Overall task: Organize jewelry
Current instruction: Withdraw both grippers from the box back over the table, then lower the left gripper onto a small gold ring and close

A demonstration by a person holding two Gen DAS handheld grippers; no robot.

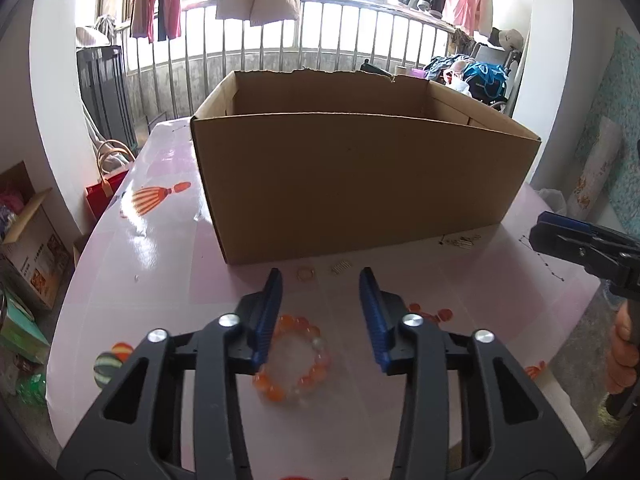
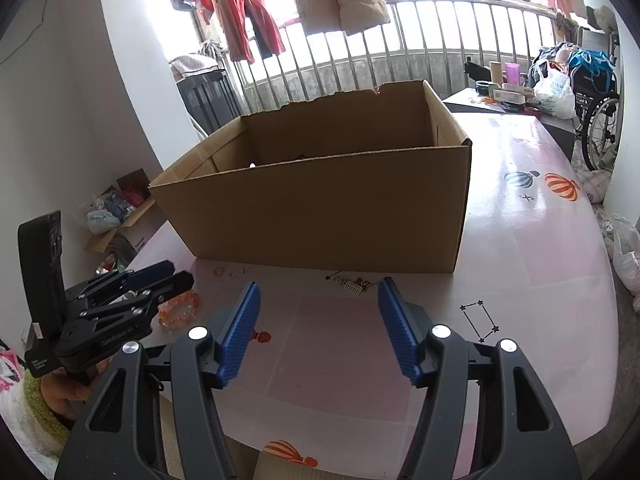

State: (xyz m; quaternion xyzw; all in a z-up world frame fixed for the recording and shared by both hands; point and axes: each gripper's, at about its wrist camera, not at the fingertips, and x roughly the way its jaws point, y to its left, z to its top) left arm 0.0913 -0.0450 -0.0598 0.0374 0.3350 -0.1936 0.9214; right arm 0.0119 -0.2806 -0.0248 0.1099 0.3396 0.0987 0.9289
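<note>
An orange bead bracelet, lying near the counter's front edge, is being straddled by the left gripper, jaws spread and empty; light, slippery beads likely favour a cross-strand pinch. The right gripper is being held released.

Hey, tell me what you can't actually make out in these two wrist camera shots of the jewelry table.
- Floor of the cardboard box: hidden by its near wall in both views.
- Beaded bracelet: blurred in the left wrist view, one side covered by the left tongs.
- Small ring and the pale piece beside it: too small to identify.
- Charm cluster: too small to identify in either view.
- Right tongs: only their side shows in the left view.
</note>
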